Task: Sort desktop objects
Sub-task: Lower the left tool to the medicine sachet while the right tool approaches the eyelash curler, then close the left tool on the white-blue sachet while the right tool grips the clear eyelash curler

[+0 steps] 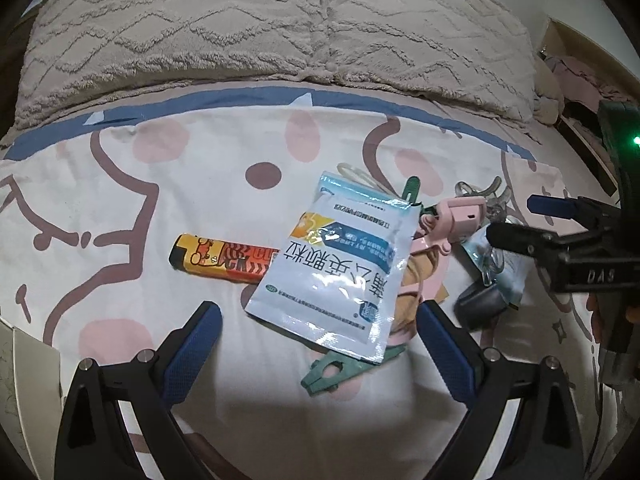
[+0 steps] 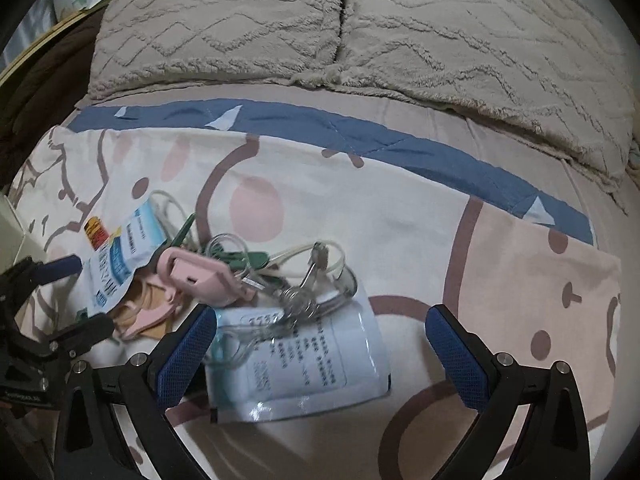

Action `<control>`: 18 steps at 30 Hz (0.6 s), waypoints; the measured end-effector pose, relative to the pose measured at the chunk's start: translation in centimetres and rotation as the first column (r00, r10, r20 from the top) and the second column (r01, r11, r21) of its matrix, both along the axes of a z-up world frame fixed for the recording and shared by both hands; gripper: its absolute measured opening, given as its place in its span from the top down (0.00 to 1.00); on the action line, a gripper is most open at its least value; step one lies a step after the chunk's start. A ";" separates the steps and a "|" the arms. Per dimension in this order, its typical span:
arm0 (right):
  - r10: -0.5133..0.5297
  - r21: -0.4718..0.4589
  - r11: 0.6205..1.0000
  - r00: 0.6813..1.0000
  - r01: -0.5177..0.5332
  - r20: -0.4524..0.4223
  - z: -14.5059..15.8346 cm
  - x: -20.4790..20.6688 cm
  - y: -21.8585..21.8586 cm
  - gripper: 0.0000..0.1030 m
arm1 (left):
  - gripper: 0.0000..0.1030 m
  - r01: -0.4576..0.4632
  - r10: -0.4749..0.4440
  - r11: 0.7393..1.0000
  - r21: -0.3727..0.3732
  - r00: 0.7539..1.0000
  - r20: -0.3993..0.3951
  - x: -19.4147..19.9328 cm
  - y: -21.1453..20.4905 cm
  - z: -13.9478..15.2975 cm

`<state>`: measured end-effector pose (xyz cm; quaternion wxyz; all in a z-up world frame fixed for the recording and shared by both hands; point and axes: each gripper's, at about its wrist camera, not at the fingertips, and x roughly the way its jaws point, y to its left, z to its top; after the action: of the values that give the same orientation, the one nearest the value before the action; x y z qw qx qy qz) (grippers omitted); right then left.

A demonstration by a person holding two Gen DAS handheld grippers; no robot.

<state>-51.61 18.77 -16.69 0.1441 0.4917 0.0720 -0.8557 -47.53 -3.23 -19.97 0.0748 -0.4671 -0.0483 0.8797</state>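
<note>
Small objects lie heaped on a cartoon-print bedsheet (image 1: 160, 160). A blue-and-white medicine sachet (image 1: 340, 264) rests over an orange lighter (image 1: 220, 260) and a green peg (image 1: 340, 372). My left gripper (image 1: 320, 344) hovers open, with the sachet's lower corner and the peg between its blue pads, untouched. Right of them are a pink clip (image 1: 460, 216) and keys (image 1: 492, 196). In the right wrist view my right gripper (image 2: 322, 356) stands open astride a second white sachet (image 2: 312, 360), which has a key ring (image 2: 296, 296) on top. The pink clip (image 2: 196, 276) lies just left.
Two beige textured pillows (image 1: 280, 28) run across the back, behind a blue band (image 1: 240, 98) of the sheet. A pale box edge (image 1: 24, 360) sits at the lower left. A dark pouch (image 1: 480, 304) lies by the pile. Bare sheet (image 2: 520, 280) stretches to the right.
</note>
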 end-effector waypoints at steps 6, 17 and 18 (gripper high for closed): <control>-0.024 -0.014 1.000 0.998 0.025 0.051 -1.1 -1.2 0.1 0.00 | 0.05 0.009 -0.009 1.000 -0.007 1.000 -0.004 -0.5 0.0 -0.3; 0.078 0.065 0.995 0.996 -0.076 -0.035 -0.9 -0.2 -2.1 0.38 | 0.05 0.029 -0.029 0.999 -0.012 1.000 0.003 -1.6 0.6 -0.8; 0.087 0.068 0.994 0.995 -0.084 -0.044 -0.7 -0.1 -2.3 0.40 | 0.05 0.033 -0.033 0.999 -0.011 0.999 0.003 -1.6 0.6 -0.8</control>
<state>-51.70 16.51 -17.42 0.1627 0.4724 0.1247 -0.8572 -49.15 -2.61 -20.78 0.0865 -0.4693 -0.0358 0.8780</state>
